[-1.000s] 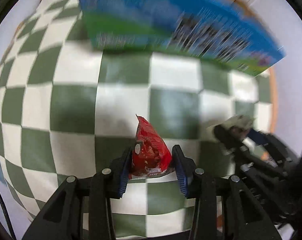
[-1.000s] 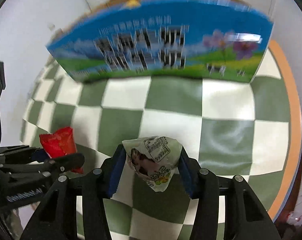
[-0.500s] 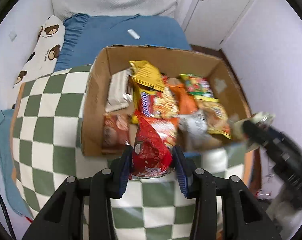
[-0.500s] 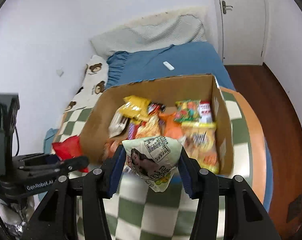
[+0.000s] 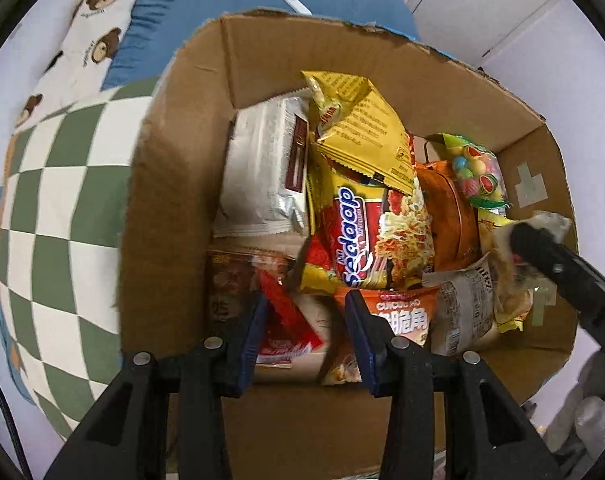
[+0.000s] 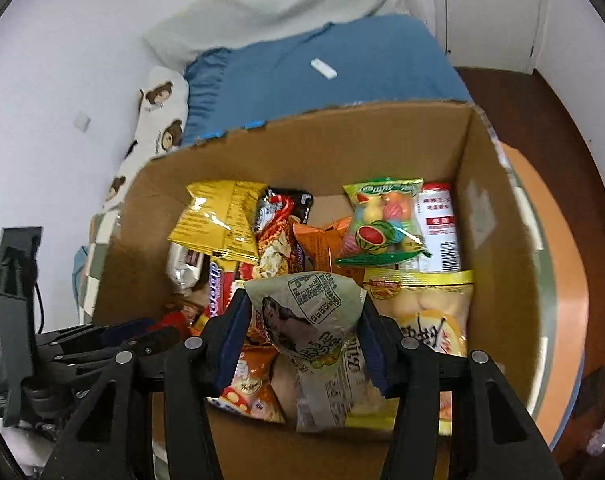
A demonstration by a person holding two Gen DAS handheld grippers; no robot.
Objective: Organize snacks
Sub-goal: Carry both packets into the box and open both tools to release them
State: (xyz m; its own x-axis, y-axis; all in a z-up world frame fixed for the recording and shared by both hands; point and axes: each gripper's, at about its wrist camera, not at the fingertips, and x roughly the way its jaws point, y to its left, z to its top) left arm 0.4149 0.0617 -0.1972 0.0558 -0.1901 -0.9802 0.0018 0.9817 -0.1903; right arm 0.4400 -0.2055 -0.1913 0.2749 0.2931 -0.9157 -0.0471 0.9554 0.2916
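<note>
A cardboard box (image 5: 170, 216) full of snack packets sits on the checkered table; it also shows in the right wrist view (image 6: 494, 264). My left gripper (image 5: 308, 320) is over the box's near left corner with its jaws apart; the red snack packet (image 5: 288, 328) lies between them, touching only the left pad. My right gripper (image 6: 302, 328) is shut on a pale green snack packet (image 6: 306, 312) and holds it above the box's near side. The right gripper also shows in the left wrist view (image 5: 542, 248).
A green and white checkered cloth (image 5: 62, 216) covers the table left of the box. A bed with a blue cover (image 6: 322, 68) and a bear-print pillow (image 6: 158, 120) lies beyond. A door (image 6: 490, 8) and wooden floor are at the far right.
Both grippers rose from the table and moved forward over the box. The left jaws have opened and the red packet sits lower between them.
</note>
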